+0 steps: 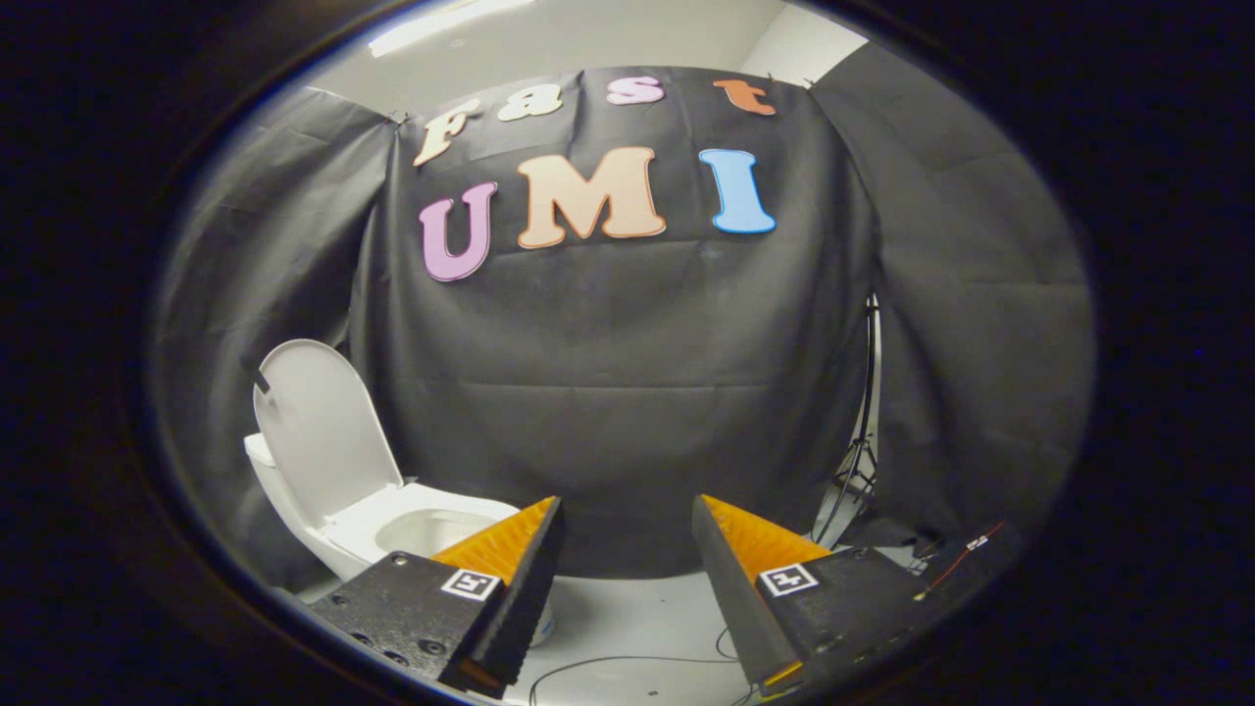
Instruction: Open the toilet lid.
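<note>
In the gripper view, your tool has its two fingers wide apart, and nothing is between them. They touch nothing. Each finger has a small square black-and-white marker on top. The toilet is on the left, far past your left finger, and that finger hides part of its near side. The toilet is white. Its lid is up. The lid stands almost straight, leaning back a little against the tank behind it. You can see the white seat ring and the open bowl below the lid. A small dark piece sits on the lid's upper left edge; you cannot tell what it is. Behind the toilet hangs the black cloth wall of the booth, with many folds in it. On the right, a thin metal stand stands beside the cloth, with its legs spread out at the bottom. The floor is white. A thin dark cable lies on the floor between and near your fingers. Some more wires lie near your right finger, far right. Above the cloth you can see a pale ceiling with a long light.
</note>
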The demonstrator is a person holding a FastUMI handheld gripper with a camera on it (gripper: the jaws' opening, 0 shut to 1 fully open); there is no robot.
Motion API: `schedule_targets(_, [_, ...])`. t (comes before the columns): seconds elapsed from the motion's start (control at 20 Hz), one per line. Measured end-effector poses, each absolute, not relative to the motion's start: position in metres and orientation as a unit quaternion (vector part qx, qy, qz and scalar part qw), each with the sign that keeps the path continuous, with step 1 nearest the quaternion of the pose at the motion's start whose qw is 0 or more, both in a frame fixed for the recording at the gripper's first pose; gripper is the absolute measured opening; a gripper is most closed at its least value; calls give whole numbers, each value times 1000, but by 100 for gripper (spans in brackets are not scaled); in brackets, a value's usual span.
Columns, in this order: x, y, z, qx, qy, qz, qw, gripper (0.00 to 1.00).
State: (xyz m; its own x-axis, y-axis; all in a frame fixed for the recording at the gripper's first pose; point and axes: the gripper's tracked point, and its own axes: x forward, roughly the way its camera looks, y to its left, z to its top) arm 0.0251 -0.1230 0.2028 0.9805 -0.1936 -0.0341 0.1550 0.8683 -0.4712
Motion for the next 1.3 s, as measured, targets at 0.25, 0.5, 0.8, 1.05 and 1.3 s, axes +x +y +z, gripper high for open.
schedule_targets(0.25, [27, -121, 211, -253, 35, -96, 962, 81])
schedule_targets(0.5, [23, -131, 202, -259, 51, -119, 957, 81])
schedule_targets(0.8, [15, -116, 201, -250, 45, -79, 964, 81])
schedule_targets(1.05, [6, -106, 204, -250, 28, -54, 966, 81])
schedule_targets(1.3, [-16, -112, 184, -248, 95, -59, 962, 81])
